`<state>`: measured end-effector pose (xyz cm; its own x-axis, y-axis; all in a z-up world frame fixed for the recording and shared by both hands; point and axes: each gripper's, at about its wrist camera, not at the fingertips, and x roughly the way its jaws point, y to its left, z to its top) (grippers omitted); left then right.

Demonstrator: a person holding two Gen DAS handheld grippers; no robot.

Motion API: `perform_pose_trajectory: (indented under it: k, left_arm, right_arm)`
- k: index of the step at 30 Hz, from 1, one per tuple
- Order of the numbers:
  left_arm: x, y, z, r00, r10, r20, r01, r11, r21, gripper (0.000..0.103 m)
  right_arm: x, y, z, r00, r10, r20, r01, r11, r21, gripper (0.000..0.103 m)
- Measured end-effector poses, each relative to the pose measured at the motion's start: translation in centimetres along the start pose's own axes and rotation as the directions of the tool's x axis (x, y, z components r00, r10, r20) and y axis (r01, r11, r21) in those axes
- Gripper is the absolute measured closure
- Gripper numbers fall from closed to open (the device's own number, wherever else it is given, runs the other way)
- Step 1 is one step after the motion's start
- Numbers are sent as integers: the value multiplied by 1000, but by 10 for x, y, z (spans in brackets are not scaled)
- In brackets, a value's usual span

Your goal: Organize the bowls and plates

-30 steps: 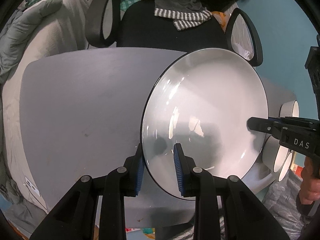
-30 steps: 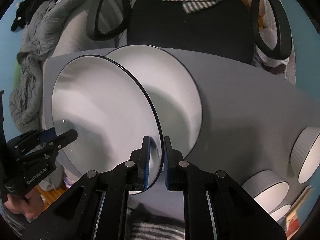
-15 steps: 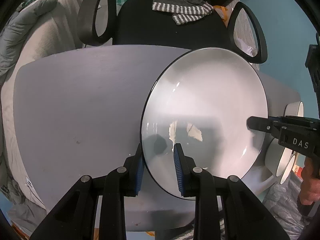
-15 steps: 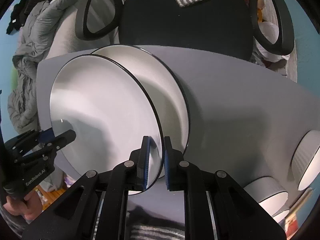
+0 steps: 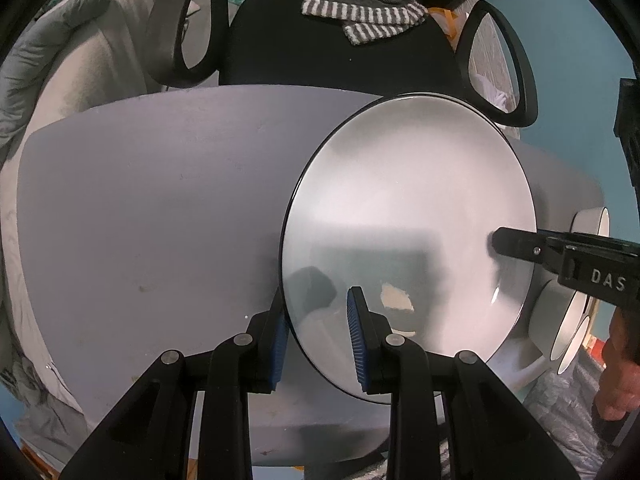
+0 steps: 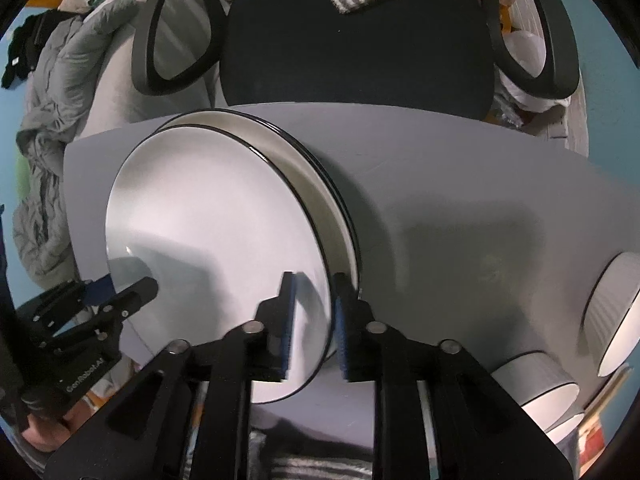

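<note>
Right wrist view: top plate (image 6: 208,224) now sits nearly square on the plate stack (image 6: 320,184) at 10 o'clock on the desk (image 6: 460,208); half a sec ago it was tilted and offset from the stack. Right hand-held gripper (image 6: 314,320) is opening, rim between its pads but no longer pinched, so the set-down looks done. Left hand-held gripper (image 5: 318,332) clenched on the plate's rim at 6 o'clock in left wrist view. Bowls (image 6: 608,320) at 4 o'clock are cut off by the frame edge, count unclear. Stack depth hard to read; lower plates mostly hidden under the top one.
</note>
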<state>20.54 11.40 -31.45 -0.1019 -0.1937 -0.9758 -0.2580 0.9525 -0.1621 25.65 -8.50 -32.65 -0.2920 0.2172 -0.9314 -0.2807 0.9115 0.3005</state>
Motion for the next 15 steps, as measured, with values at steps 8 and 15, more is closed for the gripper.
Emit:
perform_pose_trajectory:
  k: [8,15]
  left_arm:
    - [-2,-1,1,1000,-4,-16,4,1000,-6,76]
    - [-5,-5,1,1000,8,-8,-8,1000,-6,72]
  right_arm:
    - [0,8,3,1000,19,-15,-18,999,35,49]
    - [-6,13,3,1000,-11,-19,12,999,33,44]
